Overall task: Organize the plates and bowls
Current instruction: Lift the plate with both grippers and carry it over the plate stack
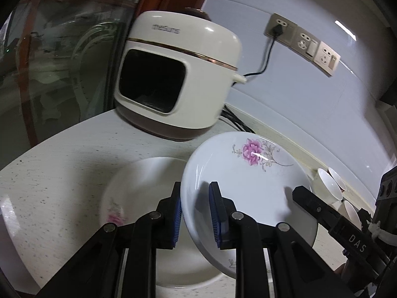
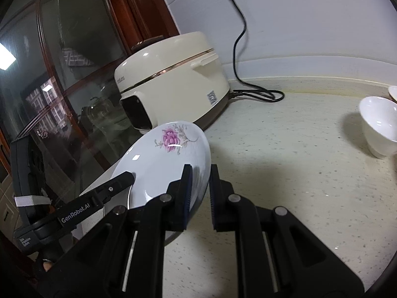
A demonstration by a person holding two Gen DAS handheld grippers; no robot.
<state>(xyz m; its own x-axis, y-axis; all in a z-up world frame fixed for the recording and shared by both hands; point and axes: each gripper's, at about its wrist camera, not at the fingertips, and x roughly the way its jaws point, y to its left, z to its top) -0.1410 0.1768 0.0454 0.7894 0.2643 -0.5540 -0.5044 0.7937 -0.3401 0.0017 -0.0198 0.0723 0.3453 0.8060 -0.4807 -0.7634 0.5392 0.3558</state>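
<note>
A white plate with a pink flower [image 1: 248, 181] is held tilted above the counter by both grippers. My left gripper [image 1: 194, 213] is shut on its left rim. My right gripper [image 2: 201, 193] is shut on its right rim; the plate also shows in the right wrist view [image 2: 163, 164]. The right gripper's finger [image 1: 312, 203] shows over the plate in the left wrist view, and the left gripper's finger [image 2: 116, 183] shows in the right wrist view. A second white flowered plate [image 1: 139, 198] lies flat on the counter under the held plate. White bowls [image 1: 330, 186] stand at the right, one upright in the right wrist view [image 2: 379, 129].
A cream rice cooker [image 1: 178, 74] stands at the back, also in the right wrist view [image 2: 173, 79], with a black cord [image 2: 248, 89] running to wall sockets [image 1: 302, 42]. A glass cabinet door with a wooden frame [image 1: 62, 62] bounds the left. The speckled counter [image 2: 285, 186] spreads to the right.
</note>
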